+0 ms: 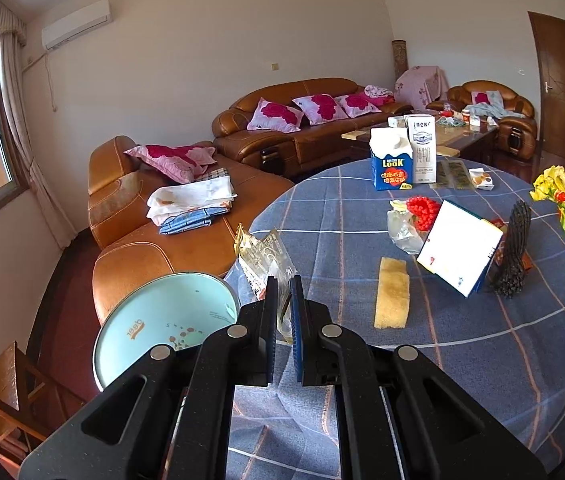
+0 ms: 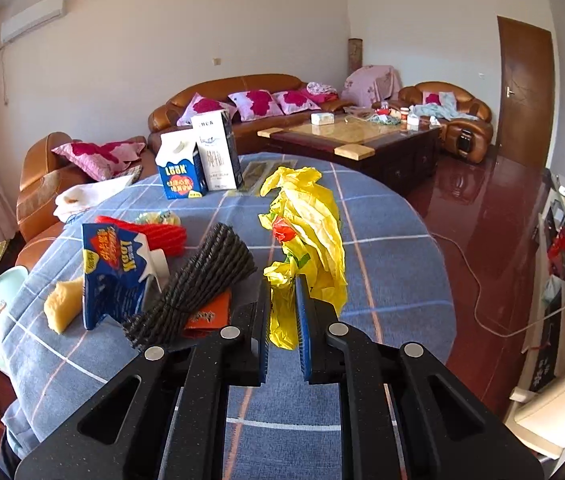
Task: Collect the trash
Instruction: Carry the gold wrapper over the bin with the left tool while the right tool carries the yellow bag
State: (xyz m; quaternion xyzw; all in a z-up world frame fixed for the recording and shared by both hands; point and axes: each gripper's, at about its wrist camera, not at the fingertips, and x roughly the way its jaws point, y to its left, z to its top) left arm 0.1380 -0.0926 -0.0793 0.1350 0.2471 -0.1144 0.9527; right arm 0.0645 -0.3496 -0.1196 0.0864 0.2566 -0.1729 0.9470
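Left gripper (image 1: 284, 286) pinches a clear printed wrapper (image 1: 264, 258) between its fingers, right above the near-left table edge, the pale blue bin (image 1: 162, 320) just left of it. Right gripper (image 2: 282, 286) is clamped on a crumpled yellow bag (image 2: 306, 216), lifted over the blue checked tablecloth (image 2: 382, 240). Left of it lie a dark cord bundle (image 2: 198, 276), a tipped blue carton (image 2: 114, 268) and a yellow sponge (image 2: 62, 306).

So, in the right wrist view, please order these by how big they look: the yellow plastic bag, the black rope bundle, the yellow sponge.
1. yellow plastic bag, though it hangs nearest the camera in the right gripper, so its real size is unsure.
2. black rope bundle.
3. yellow sponge, partly hidden.
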